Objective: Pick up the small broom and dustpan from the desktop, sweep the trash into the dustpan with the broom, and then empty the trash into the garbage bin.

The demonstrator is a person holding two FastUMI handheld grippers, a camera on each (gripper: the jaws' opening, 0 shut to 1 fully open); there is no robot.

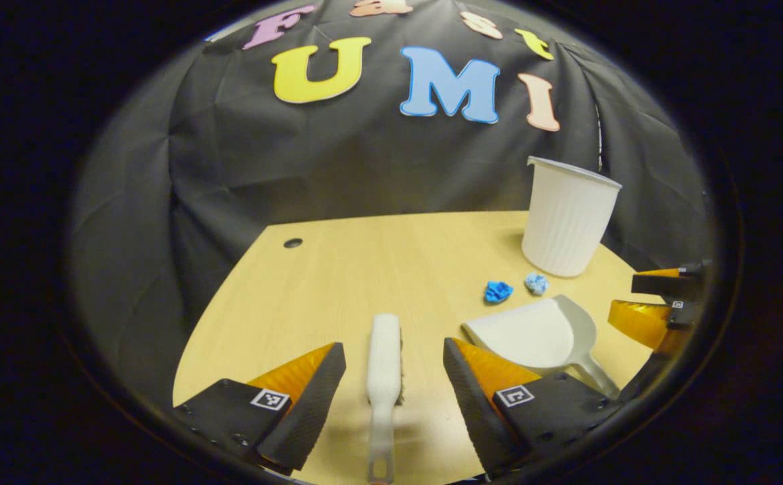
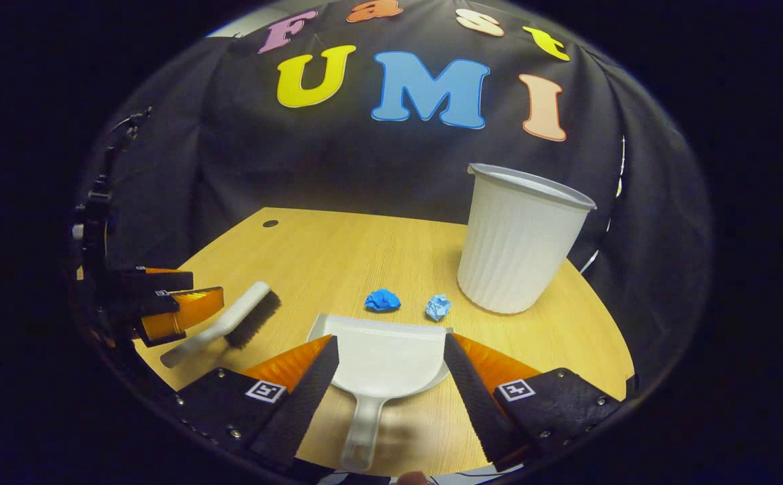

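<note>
A small white broom lies on the wooden desktop, its handle pointing back between the spread fingers of my left gripper, which is open and above it. The white dustpan lies flat, handle toward me, between the fingers of my open right gripper. Two crumpled blue paper balls rest just beyond the pan's lip. A white ribbed garbage bin stands upright at the back right. The broom and left gripper appear at the left in the right gripper view.
The desktop has a small round cable hole at its back left. Its curved front edge runs close to both grippers. Black cloth walls close off the back and sides. The right gripper shows at the right edge in the left gripper view, next to the dustpan.
</note>
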